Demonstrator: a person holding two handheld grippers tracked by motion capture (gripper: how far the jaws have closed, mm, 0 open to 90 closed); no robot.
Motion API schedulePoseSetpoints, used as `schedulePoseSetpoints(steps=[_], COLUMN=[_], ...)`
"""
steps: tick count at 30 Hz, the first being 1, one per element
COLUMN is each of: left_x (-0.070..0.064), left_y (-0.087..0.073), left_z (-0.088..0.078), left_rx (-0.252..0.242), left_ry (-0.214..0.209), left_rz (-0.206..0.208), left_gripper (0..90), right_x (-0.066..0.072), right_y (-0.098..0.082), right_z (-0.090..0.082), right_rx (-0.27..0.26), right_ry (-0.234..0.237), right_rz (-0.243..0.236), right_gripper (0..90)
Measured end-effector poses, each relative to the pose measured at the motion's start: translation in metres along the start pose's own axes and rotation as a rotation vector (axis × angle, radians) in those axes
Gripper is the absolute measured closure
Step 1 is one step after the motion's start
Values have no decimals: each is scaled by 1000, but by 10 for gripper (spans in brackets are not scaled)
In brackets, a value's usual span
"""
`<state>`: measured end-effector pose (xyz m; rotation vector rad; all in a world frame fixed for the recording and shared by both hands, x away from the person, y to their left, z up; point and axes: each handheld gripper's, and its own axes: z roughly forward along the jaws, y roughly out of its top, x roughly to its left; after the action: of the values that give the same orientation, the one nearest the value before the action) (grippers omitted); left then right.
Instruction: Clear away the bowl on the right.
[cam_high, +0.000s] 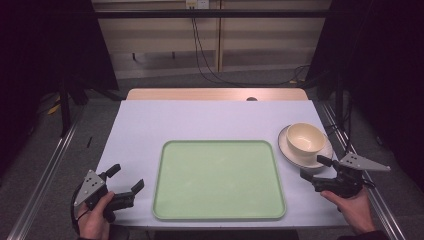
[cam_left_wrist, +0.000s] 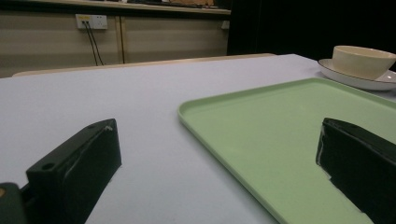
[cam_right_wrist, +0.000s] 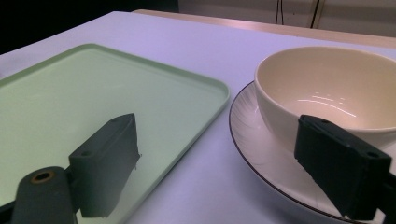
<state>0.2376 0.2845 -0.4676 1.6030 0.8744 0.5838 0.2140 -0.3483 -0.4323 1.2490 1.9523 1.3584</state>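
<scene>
Right gripper view, nearest item: right gripper (cam_right_wrist: 219, 163), jaws standing well apart with nothing clamped between them, one jaw hanging over the tray's near corner, the other just in front of the plate's near rim. Next out from that tool: white plate (cam_right_wrist: 261, 154) with a thin dark edge line, lying flat on the pale table (cam_right_wrist: 196, 42), just beside the tray and apart from it. Upon the plate, directly ahead of the far jaw: cream bowl (cam_right_wrist: 327, 93), upright, empty, glossy inside. To the other side of the jaws: green tray (cam_right_wrist: 70, 98), shallow raised rim, nothing on it. High view, same stock: right gripper (cam_high: 315, 167) at the plate's (cam_high: 292, 155) near edge, bowl (cam_high: 305, 137) just beyond it, tray (cam_high: 220, 177) lying between the two tools. Left gripper (cam_high: 127, 177), jaws likewise spread and holding nothing, rests low at the tray's near left corner, well apart from the crockery; in the left gripper view the tray (cam_left_wrist: 280, 126) runs away from its jaws, with bowl (cam_left_wrist: 364, 60) and plate (cam_left_wrist: 355, 79) far off beyond it. Judged step: approach for a grasp on the plate or bowl rim. Risks: a shallow bite on the slick glazed rim could slip; lifting the plate at one edge would tilt it and let the loose bowl slide off; a jaw nudging the plate sideways could knock it against the tray's rim.
</scene>
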Motion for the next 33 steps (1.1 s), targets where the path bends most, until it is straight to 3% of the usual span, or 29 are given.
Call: schedulePoseSetpoints(steps=[10, 11, 17, 21, 23, 33], left_x=[1, 0, 0, 0, 0, -1], left_y=[0, 0, 0, 0, 0, 0], left_z=[0, 0, 0, 1, 1, 1], left_rx=[3, 4, 3, 4, 4, 6], left_ry=[-12, -9, -10, -10, -9, -13], left_rz=[3, 4, 4, 2, 4, 10], left_gripper=[1, 0, 1, 0, 0, 0], right_x=[-12, -14, -23, -29, -35, -61], right_y=[7, 7, 14, 20, 25, 46], right_z=[2, 4, 6, 6, 6, 13], right_rx=[29, 55, 84, 90, 118, 124], right_ry=[-9, -9, -2, -16, -28, -89], right_rz=[-18, -21, 12, 19, 28, 45], right_gripper=[155, 166, 164, 159, 158, 181])
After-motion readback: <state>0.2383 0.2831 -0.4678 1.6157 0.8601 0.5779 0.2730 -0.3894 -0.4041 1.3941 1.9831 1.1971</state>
